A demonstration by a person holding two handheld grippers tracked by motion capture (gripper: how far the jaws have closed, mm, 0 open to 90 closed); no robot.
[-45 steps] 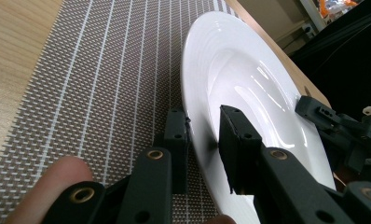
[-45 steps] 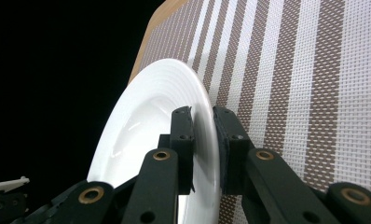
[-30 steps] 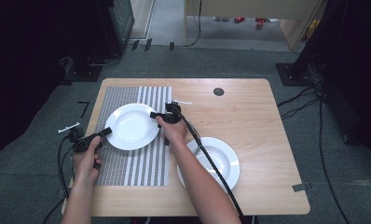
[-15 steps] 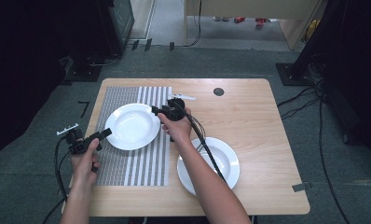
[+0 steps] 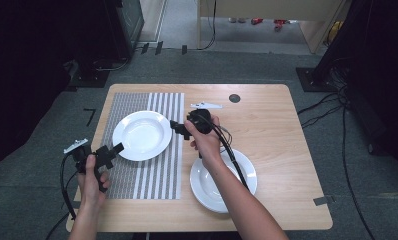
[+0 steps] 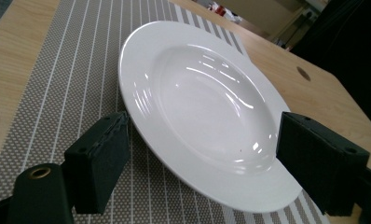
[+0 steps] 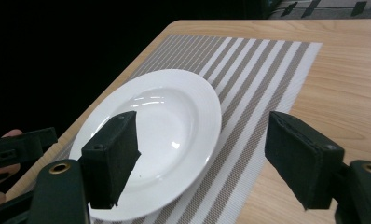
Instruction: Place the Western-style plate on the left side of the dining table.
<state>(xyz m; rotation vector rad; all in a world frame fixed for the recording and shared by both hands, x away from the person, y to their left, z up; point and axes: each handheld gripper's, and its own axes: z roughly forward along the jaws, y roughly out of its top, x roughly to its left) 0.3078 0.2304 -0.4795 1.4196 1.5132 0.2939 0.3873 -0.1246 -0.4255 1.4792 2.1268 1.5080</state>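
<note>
Plate (image 5: 142, 135) flat on mat (image 5: 147, 150), left half of counter (image 5: 277, 130): placement looks done. Left tool (image 5: 118, 148) and right tool (image 5: 175, 126) both just spread, nothing pinched, flanking plate. Second plate (image 5: 224, 180) near right, off mat, likely next.

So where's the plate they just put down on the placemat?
In the high view, the white plate lies on the striped placemat, table's left half, between the open left gripper and right gripper.

A second white plate (image 5: 222, 181) is seen on the bare wooden worktop (image 5: 287, 150), near its front edge. A round dark hole (image 5: 234, 98) is set near the worktop's far edge. Cables (image 5: 327, 102) are strewn on the grey floor (image 5: 247, 65).
</note>
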